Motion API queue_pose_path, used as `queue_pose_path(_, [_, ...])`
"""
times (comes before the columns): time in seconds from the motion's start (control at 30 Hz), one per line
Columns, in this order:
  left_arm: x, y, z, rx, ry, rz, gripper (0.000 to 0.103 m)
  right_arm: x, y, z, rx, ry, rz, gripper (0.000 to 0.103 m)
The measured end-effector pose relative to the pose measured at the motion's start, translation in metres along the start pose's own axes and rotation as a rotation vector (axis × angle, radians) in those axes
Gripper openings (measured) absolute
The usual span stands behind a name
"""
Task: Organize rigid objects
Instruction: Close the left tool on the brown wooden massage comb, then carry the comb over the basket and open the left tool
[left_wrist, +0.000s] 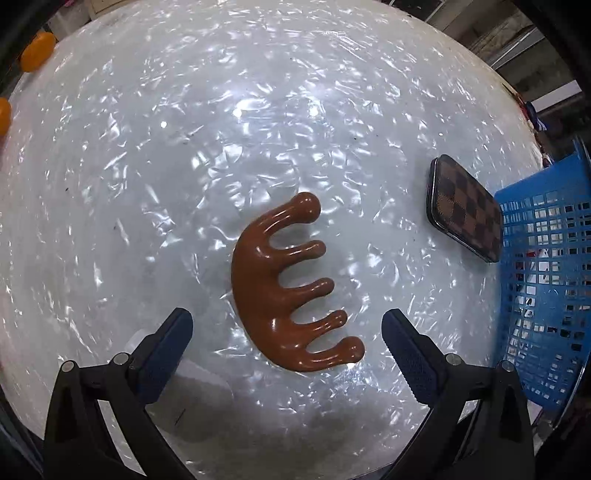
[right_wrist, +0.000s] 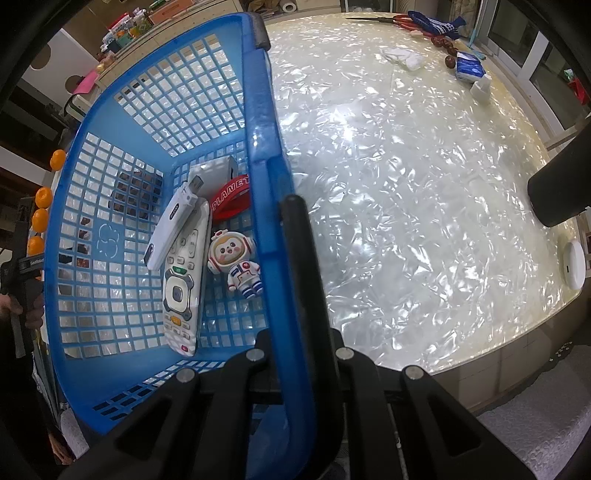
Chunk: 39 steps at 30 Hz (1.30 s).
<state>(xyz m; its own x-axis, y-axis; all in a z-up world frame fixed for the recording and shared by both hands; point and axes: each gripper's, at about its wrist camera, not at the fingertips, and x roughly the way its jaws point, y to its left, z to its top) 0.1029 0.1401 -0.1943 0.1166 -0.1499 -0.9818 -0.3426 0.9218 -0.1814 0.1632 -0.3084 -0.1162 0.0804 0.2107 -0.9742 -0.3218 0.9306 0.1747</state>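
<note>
Left gripper (left_wrist: 287, 325) gapes wide above the brown comb (left_wrist: 273, 291); right gripper (right_wrist: 291, 280) seemingly pinches the basket (right_wrist: 264, 155) rim — glossy comb could squirt free.

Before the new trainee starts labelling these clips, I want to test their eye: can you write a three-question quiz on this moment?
1. True or false: the left gripper is already closed on the brown comb.
2. What is the right gripper clamped on?
A. the remote control
B. the rim of the blue basket
C. the astronaut figure
3. Name the checkered thing lying on the table beside the basket.

Key
1. False: its jaws stand open on either side of the comb.
2. B
3. The checkered case, flat on the table outside the basket.
</note>
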Motion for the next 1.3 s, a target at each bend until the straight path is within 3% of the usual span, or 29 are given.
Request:
queue_pose_path(0.27, [0.014,-0.026,0.004,0.003,-0.014,0.154,0.1,0.001,-0.001,0.0,0.002,0.001,0.001,0.008])
queue_pose_path(0.37, [0.011,-0.036,0.004,-0.009,-0.036,0.157,0.087,0.001,0.0,0.0,0.002,0.001,0.003,0.008])
queue_pose_path(0.43, [0.005,-0.039,0.006,-0.014,-0.055,0.156,0.065,0.002,0.0,0.0,0.004,-0.001,0.005,0.008])
queue_pose_path(0.47, [0.002,-0.043,0.008,-0.003,-0.062,0.15,0.063,0.002,0.0,0.0,0.004,-0.001,0.006,0.009])
queue_pose_path(0.83, [-0.007,-0.052,-0.007,-0.005,-0.085,0.099,0.063,0.001,0.0,0.0,0.008,-0.005,0.005,0.009])
queue_pose_path(1.13, [-0.069,-0.075,-0.013,0.057,-0.189,0.049,0.063,-0.002,0.0,0.0,0.01,-0.009,-0.011,0.008])
queue_pose_path(1.3, [-0.111,-0.099,-0.019,0.153,-0.271,0.004,0.063,-0.002,0.001,-0.001,0.009,-0.012,-0.013,0.008])
